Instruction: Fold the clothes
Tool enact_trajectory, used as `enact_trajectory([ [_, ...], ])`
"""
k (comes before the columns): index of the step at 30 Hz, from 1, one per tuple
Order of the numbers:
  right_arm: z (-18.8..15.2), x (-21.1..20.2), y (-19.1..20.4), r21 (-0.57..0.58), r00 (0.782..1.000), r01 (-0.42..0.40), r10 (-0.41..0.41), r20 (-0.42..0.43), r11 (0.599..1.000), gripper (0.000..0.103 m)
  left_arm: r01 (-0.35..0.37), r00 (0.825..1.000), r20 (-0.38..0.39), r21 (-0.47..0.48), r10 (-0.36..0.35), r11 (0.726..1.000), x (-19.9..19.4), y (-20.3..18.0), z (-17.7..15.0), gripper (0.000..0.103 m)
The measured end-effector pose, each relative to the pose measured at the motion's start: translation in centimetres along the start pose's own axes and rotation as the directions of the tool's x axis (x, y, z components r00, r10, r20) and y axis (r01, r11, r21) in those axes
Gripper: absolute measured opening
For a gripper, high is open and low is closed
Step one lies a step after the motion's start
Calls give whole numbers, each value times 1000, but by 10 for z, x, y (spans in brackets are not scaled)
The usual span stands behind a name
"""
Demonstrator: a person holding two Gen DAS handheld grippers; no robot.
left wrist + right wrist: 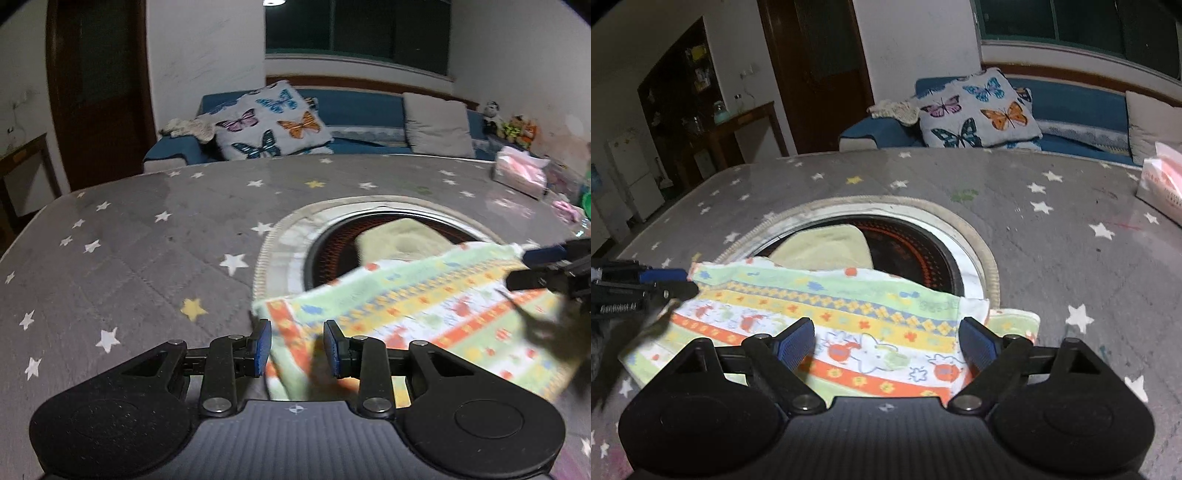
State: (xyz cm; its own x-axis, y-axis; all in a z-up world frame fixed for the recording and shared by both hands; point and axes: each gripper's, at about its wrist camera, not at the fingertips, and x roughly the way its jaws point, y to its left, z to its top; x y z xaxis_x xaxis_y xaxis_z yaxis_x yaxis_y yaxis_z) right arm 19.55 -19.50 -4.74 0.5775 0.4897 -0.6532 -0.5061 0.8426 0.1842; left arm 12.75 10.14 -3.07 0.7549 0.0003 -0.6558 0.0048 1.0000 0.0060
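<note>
- The left gripper (297,345) hovers low with its blue-padded jaws spread; the near-left corner of the colourful patterned terry towel (413,321), banded in orange, yellow and pale green, lies between the pads, which do not look pressed on it.
- The right gripper (886,341) is spread much wider, and the same towel (849,317) lies flat in the gap just ahead of it, its right edge close to the right-hand pad.
- The towel's long axis runs side to side across both grippers, so each is nearest its own end; I judge the coming move turns on pinching the two near corners and carrying that edge away, over the far edge.
- The towel's far edge overhangs a round recessed black burner with a pale braided rim (991,273), where a pale yellow cloth (827,245) lies partly tucked beneath it.
- The grey star-printed table cover (129,258) offers open room to the left and beyond the recess.
- A pink tissue pack (1161,184) sits well apart at far right; a butterfly cushion (269,122) rests on the blue sofa behind.
</note>
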Motion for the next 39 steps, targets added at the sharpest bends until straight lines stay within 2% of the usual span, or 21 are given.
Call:
enact_trajectory([
  [8,2,-8,14,-52,1000,-6,7,10,999,88,-13,1000,8,-58,13,998,3,16,3,43],
  [13,2,-21,48,-134,997,-69,73,28,989,88,-26,1000,11,-69,26,997,2,18,3,48],
  [22,-12,-25,130,-341,979,-195,202,-16,919,87,-80,996,24,-23,81,997,1,23,-1,58],
  [28,-15,-6,165,-421,987,-150,162,-6,895,87,-89,995,31,-35,90,995,-5,30,0,60],
  [39,-33,10,199,-527,989,-139,147,-27,838,84,-86,995,45,-101,91,991,-24,49,-3,61],
])
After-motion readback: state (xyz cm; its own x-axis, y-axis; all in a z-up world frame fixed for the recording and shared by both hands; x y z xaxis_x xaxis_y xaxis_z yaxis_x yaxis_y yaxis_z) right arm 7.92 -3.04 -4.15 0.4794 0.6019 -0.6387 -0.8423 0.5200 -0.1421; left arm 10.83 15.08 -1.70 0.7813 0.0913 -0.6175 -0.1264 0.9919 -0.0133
